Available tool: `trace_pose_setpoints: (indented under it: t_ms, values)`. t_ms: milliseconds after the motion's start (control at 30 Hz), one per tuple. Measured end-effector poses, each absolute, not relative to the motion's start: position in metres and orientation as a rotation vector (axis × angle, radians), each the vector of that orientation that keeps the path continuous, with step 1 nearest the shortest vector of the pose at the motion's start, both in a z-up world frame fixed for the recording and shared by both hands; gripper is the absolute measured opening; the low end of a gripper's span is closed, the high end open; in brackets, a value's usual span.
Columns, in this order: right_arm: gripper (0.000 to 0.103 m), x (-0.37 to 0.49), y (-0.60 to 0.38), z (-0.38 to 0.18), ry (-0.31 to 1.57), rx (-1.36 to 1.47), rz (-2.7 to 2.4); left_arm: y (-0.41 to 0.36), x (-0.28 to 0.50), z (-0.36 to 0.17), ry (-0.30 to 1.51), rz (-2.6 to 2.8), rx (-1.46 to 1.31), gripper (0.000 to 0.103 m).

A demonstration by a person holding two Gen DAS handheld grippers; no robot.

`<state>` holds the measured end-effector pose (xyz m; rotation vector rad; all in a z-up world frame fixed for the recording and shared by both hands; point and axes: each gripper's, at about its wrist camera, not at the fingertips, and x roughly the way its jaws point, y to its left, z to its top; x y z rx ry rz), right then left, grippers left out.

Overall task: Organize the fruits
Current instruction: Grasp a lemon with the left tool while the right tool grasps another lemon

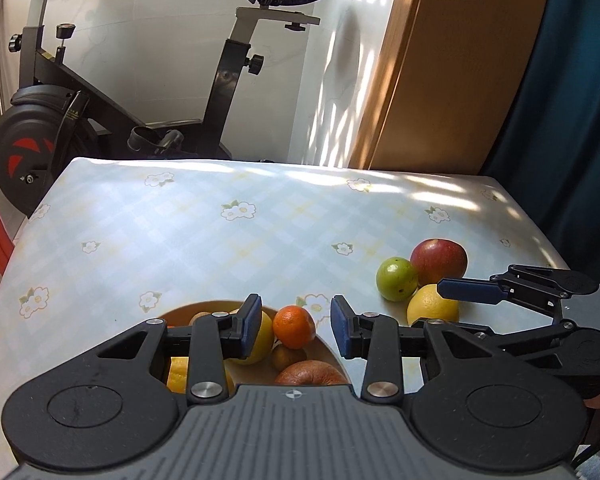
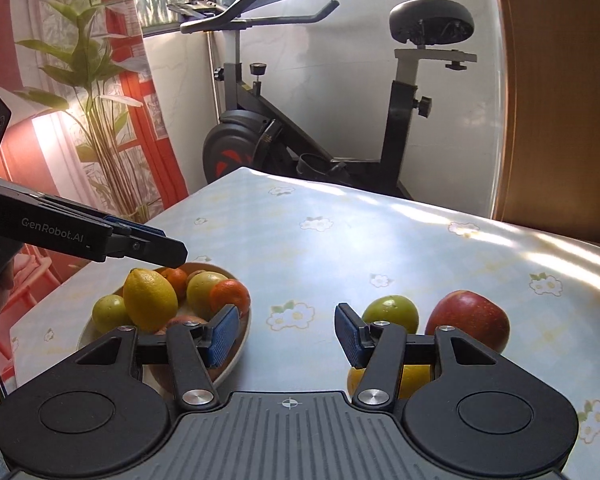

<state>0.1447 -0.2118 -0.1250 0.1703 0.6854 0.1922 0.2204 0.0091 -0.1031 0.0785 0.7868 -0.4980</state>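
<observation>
On the bench, at two o'clock from the released, empty left gripper (image 1: pixel 295 330), a red apple (image 1: pixel 440 261), green fruit (image 1: pixel 396 279) and lemon (image 1: pixel 432 306) cluster; right gripper (image 2: pixel 287 334) hangs empty over them.

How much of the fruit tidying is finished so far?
Mostly done: the bowl already holds several fruits. Neither the left gripper nor the right gripper holds anything. Left on the table: the red apple, the green fruit and a yellow fruit.
</observation>
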Motion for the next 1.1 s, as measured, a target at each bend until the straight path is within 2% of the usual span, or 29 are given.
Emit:
trace_pose_setpoints:
  t_ms: [33,133,533,1100]
  values:
    - [0.05,0.141,-0.218,-0.126,0.686,0.164,0.179,0.005,0.22,-0.103,0.785,-0.501,0.083,0.041]
    - [0.05,0.131,-0.233,-0.129,0.687,0.151,0.153,-0.006,0.218,-0.104,0.766,-0.501,0.1,0.054]
    - [0.05,0.11,-0.271,-0.153,0.716,0.209,0.092,-0.044,0.218,-0.11,0.753,-0.555,0.147,0.054]
    - [0.052,0.142,-0.278,-0.164,0.721,0.325,0.048,-0.052,0.227,-0.12,0.767,-0.52,0.147,0.054]
